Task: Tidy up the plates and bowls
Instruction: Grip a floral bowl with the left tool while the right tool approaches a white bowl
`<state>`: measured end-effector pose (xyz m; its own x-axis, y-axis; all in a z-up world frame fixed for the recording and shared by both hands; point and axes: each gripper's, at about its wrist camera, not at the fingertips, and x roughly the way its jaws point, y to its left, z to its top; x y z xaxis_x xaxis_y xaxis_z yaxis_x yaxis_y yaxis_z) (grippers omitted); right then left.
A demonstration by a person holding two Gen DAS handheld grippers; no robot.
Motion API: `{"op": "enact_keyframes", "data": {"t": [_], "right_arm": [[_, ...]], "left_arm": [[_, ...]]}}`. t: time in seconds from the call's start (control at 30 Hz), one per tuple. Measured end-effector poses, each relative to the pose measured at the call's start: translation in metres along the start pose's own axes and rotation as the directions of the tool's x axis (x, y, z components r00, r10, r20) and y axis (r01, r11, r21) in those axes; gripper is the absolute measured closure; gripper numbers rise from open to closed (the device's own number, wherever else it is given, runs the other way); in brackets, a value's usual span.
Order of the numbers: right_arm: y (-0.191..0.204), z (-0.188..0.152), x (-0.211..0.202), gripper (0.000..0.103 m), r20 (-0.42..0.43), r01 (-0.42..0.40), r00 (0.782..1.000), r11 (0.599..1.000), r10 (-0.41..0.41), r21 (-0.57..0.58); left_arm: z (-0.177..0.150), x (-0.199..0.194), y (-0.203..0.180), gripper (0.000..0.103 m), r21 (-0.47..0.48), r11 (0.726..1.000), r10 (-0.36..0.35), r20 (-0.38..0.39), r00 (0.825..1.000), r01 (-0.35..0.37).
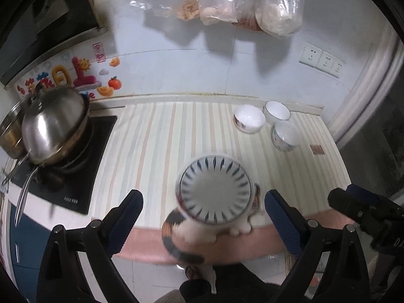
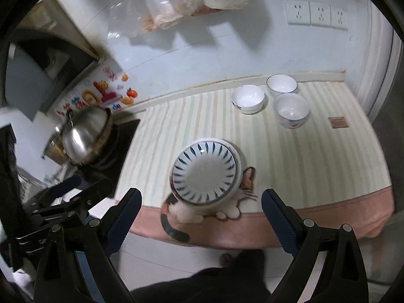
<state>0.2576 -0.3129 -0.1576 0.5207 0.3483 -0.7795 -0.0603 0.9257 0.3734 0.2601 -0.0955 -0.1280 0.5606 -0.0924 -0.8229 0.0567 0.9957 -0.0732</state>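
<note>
A blue-striped white plate stack (image 1: 214, 189) (image 2: 205, 170) rests on a cat-shaped mat (image 1: 176, 227) (image 2: 247, 176) near the counter's front edge. My left gripper (image 1: 204, 194) hovers open above it, with the stack seen between its fingers but apart from them. My right gripper (image 2: 201, 192) is open too, raised over the same stack and holding nothing. Three white bowls (image 1: 248, 117) (image 1: 277, 111) (image 1: 286, 132) stand at the back right, also visible in the right wrist view (image 2: 248, 97) (image 2: 282, 83) (image 2: 291, 107).
A steel-lidded pot (image 1: 55, 123) (image 2: 85, 131) sits on the black stove (image 1: 70, 186) at the left. Plastic bags (image 1: 277, 12) hang on the wall above the striped counter mat (image 1: 156, 146). The pink counter edge (image 2: 328, 222) drops to the floor.
</note>
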Motion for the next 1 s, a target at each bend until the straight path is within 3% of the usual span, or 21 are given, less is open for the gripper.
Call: {"op": "enact_keyframes", "data": {"t": [0.27, 0.4, 0.47, 0.57, 0.67, 0.77, 0.9, 1.0], "right_arm": [[-0.086, 0.118, 0.088, 0.005, -0.023, -0.022, 0.999, 0.998, 0.023, 0.061], [-0.126, 0.179, 0.163, 0.006, -0.100, -0.003, 0.995, 0.998, 0.009, 0.061], [-0.144, 0.202, 0.201, 0.008, -0.152, 0.005, 0.988, 0.997, 0.006, 0.071], [-0.166, 0.231, 0.256, 0.016, -0.225, 0.021, 0.974, 0.998, -0.008, 0.055], [-0.182, 0.250, 0.302, 0.033, -0.298, 0.023, 0.955, 0.999, -0.009, 0.043], [-0.193, 0.262, 0.337, 0.043, -0.344, 0.016, 0.939, 0.999, -0.001, 0.041], [-0.195, 0.265, 0.367, 0.065, -0.387, 0.038, 0.921, 0.999, -0.032, 0.008], [-0.199, 0.266, 0.385, 0.072, -0.414, 0.057, 0.908, 0.998, -0.057, -0.011]], "left_arm": [[0.097, 0.112, -0.024, 0.004, -0.071, 0.997, -0.015, -0.064, 0.998, 0.010], [0.142, 0.198, -0.039, 0.005, -0.091, 0.996, -0.008, -0.161, 0.987, -0.006], [0.156, 0.243, -0.045, 0.015, -0.099, 0.995, -0.022, -0.228, 0.973, -0.001], [0.169, 0.297, -0.053, 0.031, -0.111, 0.994, -0.036, -0.313, 0.949, 0.000], [0.174, 0.335, -0.061, 0.040, -0.118, 0.993, -0.045, -0.370, 0.928, 0.001], [0.176, 0.370, -0.067, 0.043, -0.127, 0.992, -0.066, -0.422, 0.904, 0.013], [0.174, 0.403, -0.071, 0.048, -0.133, 0.991, -0.080, -0.475, 0.876, 0.019], [0.172, 0.422, -0.073, 0.071, -0.139, 0.990, -0.097, -0.510, 0.855, 0.029]]}}
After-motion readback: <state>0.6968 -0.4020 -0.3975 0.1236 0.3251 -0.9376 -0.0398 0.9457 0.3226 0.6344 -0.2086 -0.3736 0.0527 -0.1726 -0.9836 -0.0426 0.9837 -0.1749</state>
